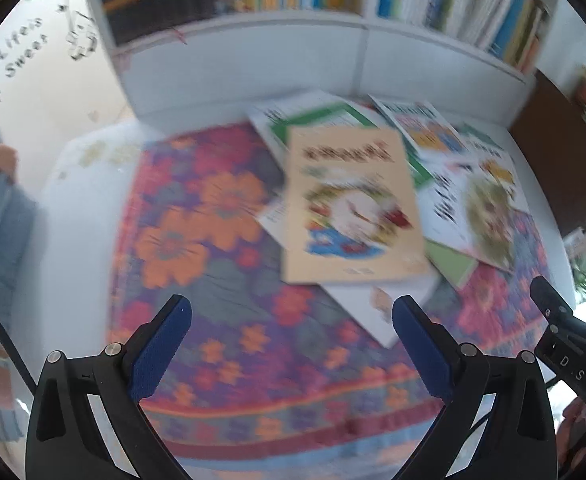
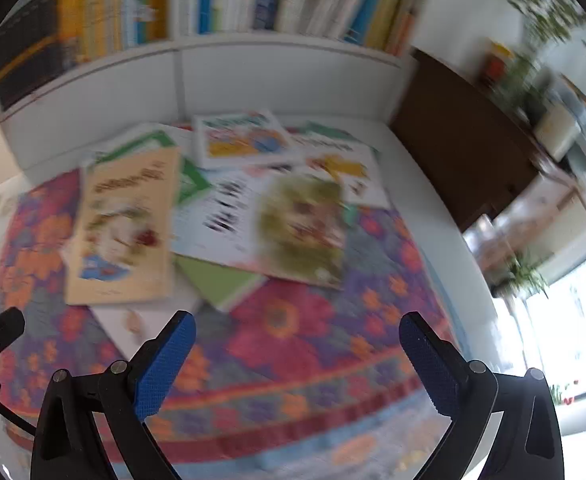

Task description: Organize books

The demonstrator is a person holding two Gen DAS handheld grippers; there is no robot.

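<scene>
- A white table (image 1: 73, 184) was seen from two cameras, each looking forward along a hand-held gripper, with both views blurred.
- A floral cloth (image 1: 213, 240) in orange, red and purple was spread over most of the tabletop.
- A loose pile of books (image 2: 229, 200) lay scattered on the far half of the cloth, overlapping one another at different angles.
- A tan-covered book (image 1: 353, 208) with a round picture on its cover lay on top at the left of the pile, tilted.
- A white book with black lettering and a green-yellow picture (image 2: 277, 220) lay just to its right, overlapping a plain green book (image 2: 221, 280) beneath.
- A book with a yellow and blue cover (image 2: 241, 140) lay at the back of the pile, near the bookcase.
- A white bookcase (image 1: 365, 56) stood behind the table, its shelf packed with upright books; their titles could not be read.
- The left gripper (image 1: 293, 316) was held above the near part of the cloth, its blue-padded fingers spread wide apart with nothing between them.
- The right gripper (image 2: 297, 334) was likewise held above the cloth in front of the pile, fingers spread wide and holding nothing.
- A dark wooden cabinet (image 2: 465, 152) stood to the right of the table, with leafy plants (image 2: 541, 12) beyond it.
</scene>
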